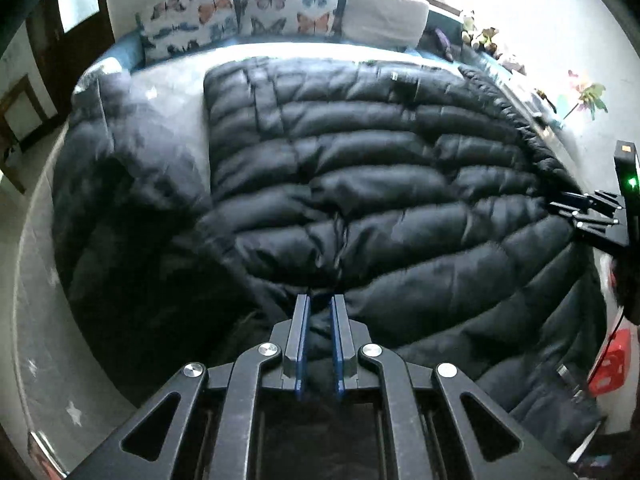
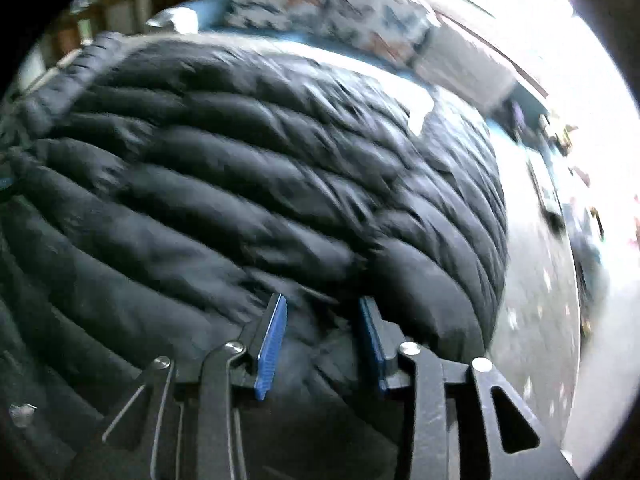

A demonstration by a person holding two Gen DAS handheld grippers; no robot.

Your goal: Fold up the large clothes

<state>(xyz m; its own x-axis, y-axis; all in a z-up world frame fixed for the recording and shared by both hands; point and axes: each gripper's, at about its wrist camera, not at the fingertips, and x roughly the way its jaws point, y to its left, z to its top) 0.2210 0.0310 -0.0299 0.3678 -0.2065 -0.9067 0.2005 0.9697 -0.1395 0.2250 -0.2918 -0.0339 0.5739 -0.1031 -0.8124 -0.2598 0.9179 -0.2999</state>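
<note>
Across the bed (image 1: 168, 80), which is spread with a pale grey sheet, lies the black quilted puffer coat (image 1: 360, 168), its body flat in the middle and one sleeve or side panel flung out to the left over the sheet. Butterfly-print pillows (image 1: 256, 8) and a plain white one line the far edge.

At the near hem, the left tongs (image 1: 320, 312) are nearly closed, and a fold of the dark fabric appears pinched between the blue pads. The right tongs (image 2: 324, 312), seen from their own camera, stand partly apart with a bulge of the coat lying between the pads; the picture is blurred, and I cannot tell whether they press on it or merely straddle it. In the left camera's view they sit at the coat's right edge.

My reading is that a fold across the coat is under way, with both near corners being gathered. Next, the right tongs would need a firm pinch, then both should lift together and carry the hem towards the far edge, keeping the puffy layers level.
</note>
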